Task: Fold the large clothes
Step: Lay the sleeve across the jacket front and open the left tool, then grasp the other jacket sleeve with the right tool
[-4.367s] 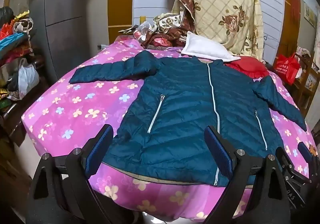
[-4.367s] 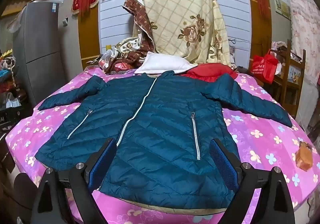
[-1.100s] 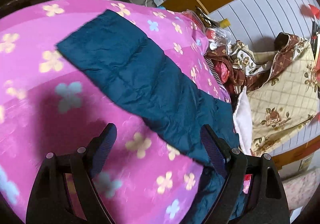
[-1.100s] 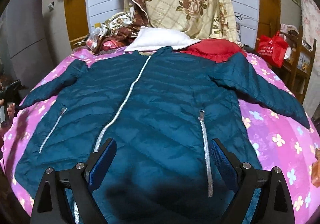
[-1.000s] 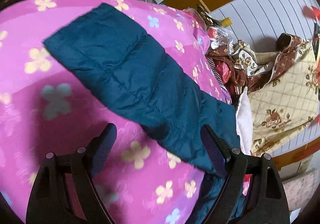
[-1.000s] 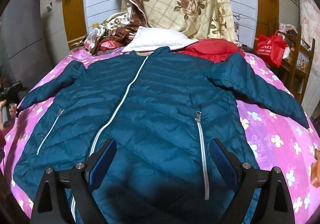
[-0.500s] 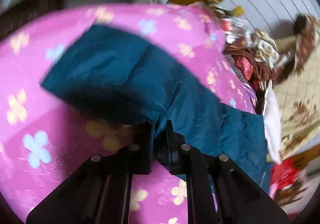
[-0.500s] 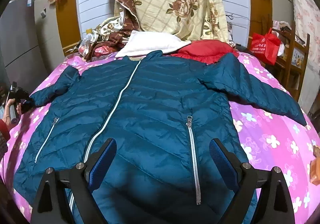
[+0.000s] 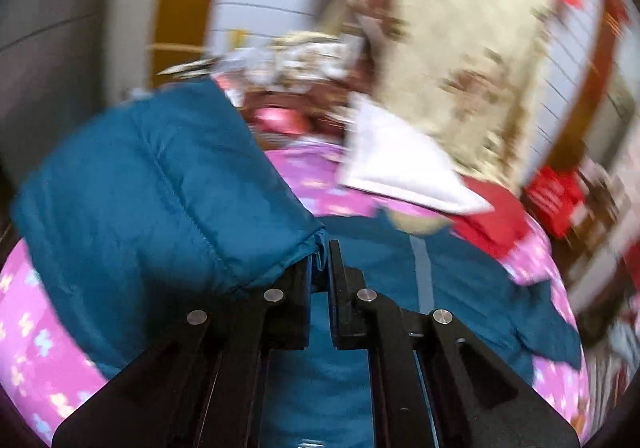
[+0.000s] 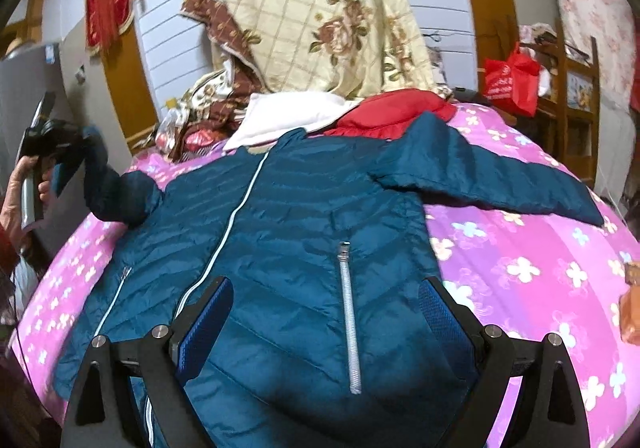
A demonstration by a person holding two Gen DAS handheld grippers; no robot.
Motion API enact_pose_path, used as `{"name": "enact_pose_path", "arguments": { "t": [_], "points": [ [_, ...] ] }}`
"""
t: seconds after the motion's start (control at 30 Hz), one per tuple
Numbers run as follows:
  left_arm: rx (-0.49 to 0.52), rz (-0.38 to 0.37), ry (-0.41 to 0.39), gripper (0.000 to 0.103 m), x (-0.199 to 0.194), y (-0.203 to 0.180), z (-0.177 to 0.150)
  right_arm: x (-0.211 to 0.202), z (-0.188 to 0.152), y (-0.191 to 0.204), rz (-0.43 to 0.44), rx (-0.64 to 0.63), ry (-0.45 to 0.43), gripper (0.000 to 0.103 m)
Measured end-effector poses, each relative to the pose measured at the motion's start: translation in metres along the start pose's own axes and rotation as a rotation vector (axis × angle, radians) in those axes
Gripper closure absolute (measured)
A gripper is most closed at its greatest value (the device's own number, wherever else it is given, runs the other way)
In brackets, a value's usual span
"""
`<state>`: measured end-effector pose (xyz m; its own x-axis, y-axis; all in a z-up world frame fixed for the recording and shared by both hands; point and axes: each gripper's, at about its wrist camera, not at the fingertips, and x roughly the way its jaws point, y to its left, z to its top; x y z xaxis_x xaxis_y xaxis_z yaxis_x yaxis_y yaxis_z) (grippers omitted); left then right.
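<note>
Lying front-up on the pink flowered bedspread [image 10: 532, 248], the teal puffer jacket [image 10: 288, 215] has its left sleeve [image 9: 152, 183] raised off the bed, its cuff pinched between the fully closed left gripper [image 9: 319, 268]. The right gripper [image 10: 326, 312] hovers over the near hem, jaws spread wide and empty.

Bare bedspread [image 10: 532, 248] is left free at the right; the far edge is blocked by piled bedding [image 10: 320, 31].

Open right claw [image 10: 324, 322] hovers over teal jacket [image 10: 280, 232] on pink bedspread [image 10: 540, 248].
</note>
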<state>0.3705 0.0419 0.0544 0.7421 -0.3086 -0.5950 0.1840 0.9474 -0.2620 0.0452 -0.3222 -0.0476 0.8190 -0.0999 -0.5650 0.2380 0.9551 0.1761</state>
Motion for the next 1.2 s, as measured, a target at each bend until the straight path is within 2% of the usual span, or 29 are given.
{"name": "enact_pose_path", "arguments": {
  "t": [0.1, 0.17, 0.33, 0.43, 0.5, 0.57, 0.67, 0.8, 0.9, 1.03, 1.2],
  "points": [
    [0.124, -0.074, 0.028, 0.098, 0.012, -0.08, -0.02, -0.009, -0.002, -0.017, -0.009, 0.045, -0.01, 0.011],
    [0.189, -0.118, 0.076, 0.097, 0.024, -0.129, -0.045, -0.015, -0.003, -0.031, -0.014, 0.072, -0.017, 0.011],
    [0.231, -0.181, 0.234, 0.086, 0.053, -0.191, -0.107, -0.025, -0.008, -0.063, -0.03, 0.152, -0.008, 0.011],
    [0.258, -0.174, 0.263, 0.086, 0.048, -0.207, -0.139, -0.03, -0.011, -0.076, -0.019, 0.198, 0.007, 0.011],
    [0.25, -0.192, 0.265, 0.085, 0.035, -0.203, -0.154, -0.033, -0.01, -0.08, -0.003, 0.215, 0.008, 0.011],
    [0.23, -0.189, 0.258, 0.068, 0.02, -0.189, -0.166, -0.036, -0.008, -0.079, 0.021, 0.216, 0.009, 0.011],
    [0.213, -0.079, 0.185, 0.051, -0.007, -0.154, -0.191, -0.034, -0.003, -0.066, 0.062, 0.183, 0.033, 0.011],
    [0.22, 0.053, 0.126, 0.051, -0.033, -0.116, -0.226, -0.016, 0.006, -0.039, 0.117, 0.14, 0.093, 0.011],
    [0.203, 0.109, 0.101, 0.051, -0.044, -0.089, -0.249, 0.008, 0.017, -0.021, 0.142, 0.108, 0.136, 0.011],
    [0.126, 0.144, 0.115, 0.051, -0.04, -0.058, -0.262, 0.067, 0.04, -0.009, 0.098, 0.089, 0.177, 0.011],
    [0.086, 0.152, 0.129, 0.051, -0.035, -0.04, -0.273, 0.17, 0.075, -0.019, 0.024, 0.184, 0.286, 0.011]
  ]
}}
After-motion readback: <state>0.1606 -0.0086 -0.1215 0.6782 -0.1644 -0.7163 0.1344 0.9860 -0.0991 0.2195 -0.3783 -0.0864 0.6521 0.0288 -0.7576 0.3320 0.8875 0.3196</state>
